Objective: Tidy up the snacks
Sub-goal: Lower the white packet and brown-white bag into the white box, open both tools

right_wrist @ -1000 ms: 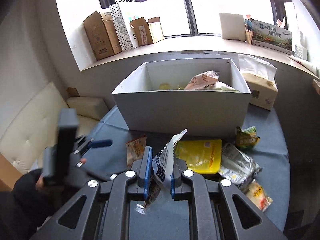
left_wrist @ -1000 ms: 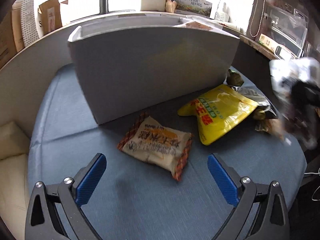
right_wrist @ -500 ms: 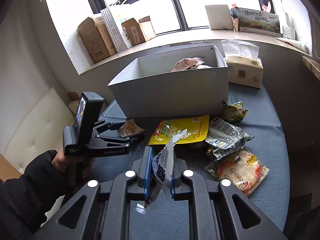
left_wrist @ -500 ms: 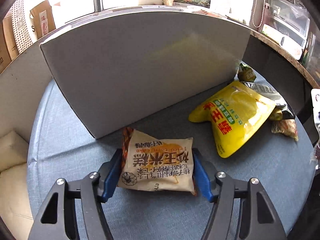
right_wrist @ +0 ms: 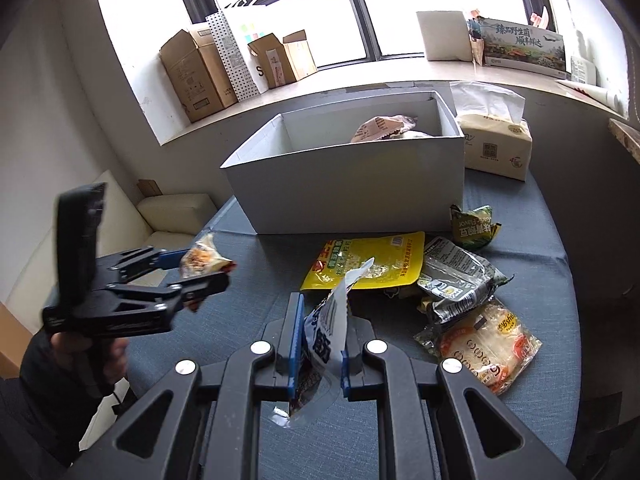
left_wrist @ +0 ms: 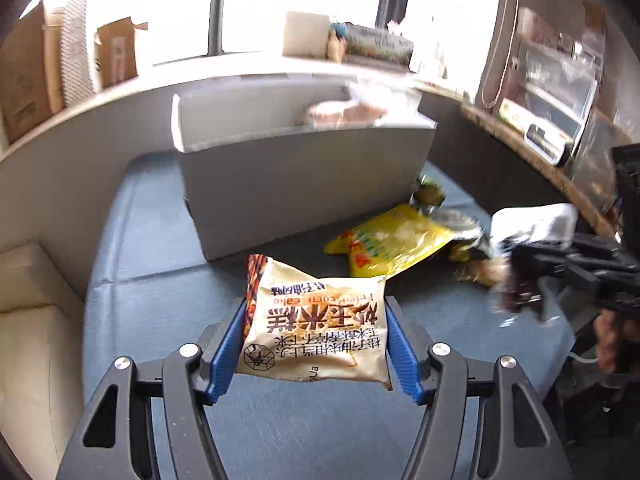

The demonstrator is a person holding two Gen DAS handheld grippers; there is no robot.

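The left gripper (left_wrist: 316, 344) is clamped across the width of a beige snack packet (left_wrist: 316, 328), gripped by its side edges so it hangs flat and clear of the blue table (left_wrist: 160, 300), probably for carrying over the wall of the grey box (left_wrist: 304, 188) ahead of it. The right gripper (right_wrist: 320, 344) pinches a white-and-blue wrapper (right_wrist: 326, 320) upright by its seam, ready to drop in too. Beyond it lie a yellow bag (right_wrist: 368, 260) and other packets, waiting between the gripper and the box.
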